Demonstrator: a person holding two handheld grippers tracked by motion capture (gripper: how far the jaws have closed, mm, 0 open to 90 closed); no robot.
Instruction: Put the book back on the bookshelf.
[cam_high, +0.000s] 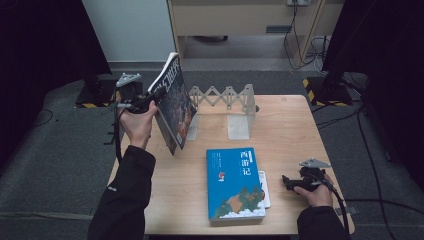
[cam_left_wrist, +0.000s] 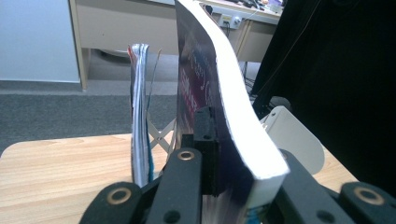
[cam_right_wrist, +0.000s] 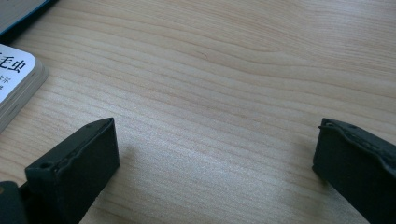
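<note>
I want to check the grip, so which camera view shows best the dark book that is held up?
The high view: the whole dark book shows, tilted, in the left hand-held gripper. The left gripper view gives its white page edge between the jaws.

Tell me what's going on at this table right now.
A person is working with a gripper in each hand. The left gripper is clamped on a thick dark-covered book, holding it upright in the air near the expandable bookstand at the back of the table. The right gripper rests open near the table's right edge, holding nothing. A blue book lies flat on another book in the middle.
</note>
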